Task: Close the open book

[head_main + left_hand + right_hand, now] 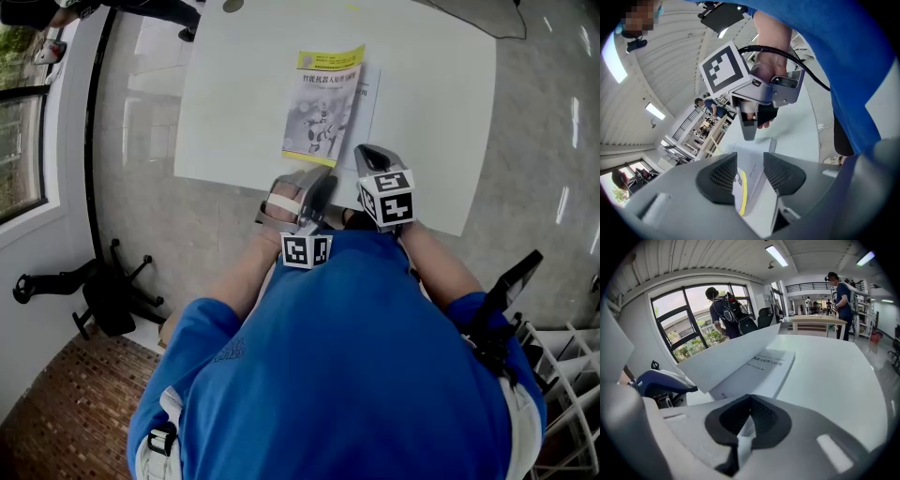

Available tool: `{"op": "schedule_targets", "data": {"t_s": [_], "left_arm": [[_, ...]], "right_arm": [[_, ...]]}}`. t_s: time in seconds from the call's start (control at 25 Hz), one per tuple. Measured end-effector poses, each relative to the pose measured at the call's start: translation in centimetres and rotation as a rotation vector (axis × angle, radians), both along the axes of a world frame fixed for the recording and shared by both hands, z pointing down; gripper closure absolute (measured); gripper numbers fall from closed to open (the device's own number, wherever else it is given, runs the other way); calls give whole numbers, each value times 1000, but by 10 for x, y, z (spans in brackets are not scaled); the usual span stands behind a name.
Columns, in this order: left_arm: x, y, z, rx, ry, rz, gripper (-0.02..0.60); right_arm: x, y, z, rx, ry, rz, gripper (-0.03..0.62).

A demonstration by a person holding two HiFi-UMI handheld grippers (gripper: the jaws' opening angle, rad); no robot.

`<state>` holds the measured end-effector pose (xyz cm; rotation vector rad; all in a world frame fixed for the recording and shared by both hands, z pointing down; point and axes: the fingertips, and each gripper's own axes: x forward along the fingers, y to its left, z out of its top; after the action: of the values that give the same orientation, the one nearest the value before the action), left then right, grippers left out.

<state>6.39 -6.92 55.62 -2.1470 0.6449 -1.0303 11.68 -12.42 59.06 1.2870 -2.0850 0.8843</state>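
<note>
The book (323, 103) lies on the white table (431, 112). Its yellow-banded cover is raised a little over the printed title page (764, 369). My right gripper (366, 153) is at the book's near right corner. In the right gripper view its pads (749, 420) are closed on a thin white sheet edge that looks like the raised cover (726, 359). My left gripper (317, 187) hangs just off the book's near edge. In the left gripper view its jaws (750, 164) stand apart. The cover's yellow band (740, 190) shows in the gap, and the pads do not press on it.
A black office chair base (103, 300) stands on the floor to the left, by the window. A black stand (506, 291) sits at my right side. Two people (726, 310) (841, 294) and a wooden table (815, 322) are far beyond the white table.
</note>
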Motion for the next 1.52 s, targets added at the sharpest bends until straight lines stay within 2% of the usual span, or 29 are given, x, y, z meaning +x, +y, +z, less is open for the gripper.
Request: {"op": "schedule_targets", "data": {"t_s": [0.16, 0.32, 0.68, 0.96, 1.12, 1.2, 1.36, 1.52], "left_arm": [[-2, 4, 10, -51, 2, 14, 397], [7, 10, 21, -120, 5, 64, 398], [20, 17, 49, -321, -8, 128, 417], [22, 14, 55, -357, -7, 135, 431], [21, 14, 49, -359, 29, 116, 441], [19, 15, 41, -368, 68, 85, 471], [11, 8, 27, -360, 133, -24, 544], [3, 7, 12, -356, 175, -130, 574]], "right_arm": [[-1, 5, 9, -25, 5, 7, 592], [5, 8, 11, -34, 8, 18, 592], [27, 22, 17, -54, 14, 68, 592], [35, 26, 17, -55, 12, 89, 592], [38, 26, 14, -43, 12, 92, 592], [40, 28, 11, -34, 9, 93, 592], [44, 29, 2, -11, -8, 89, 592], [43, 35, -5, 9, -41, 74, 592]]}}
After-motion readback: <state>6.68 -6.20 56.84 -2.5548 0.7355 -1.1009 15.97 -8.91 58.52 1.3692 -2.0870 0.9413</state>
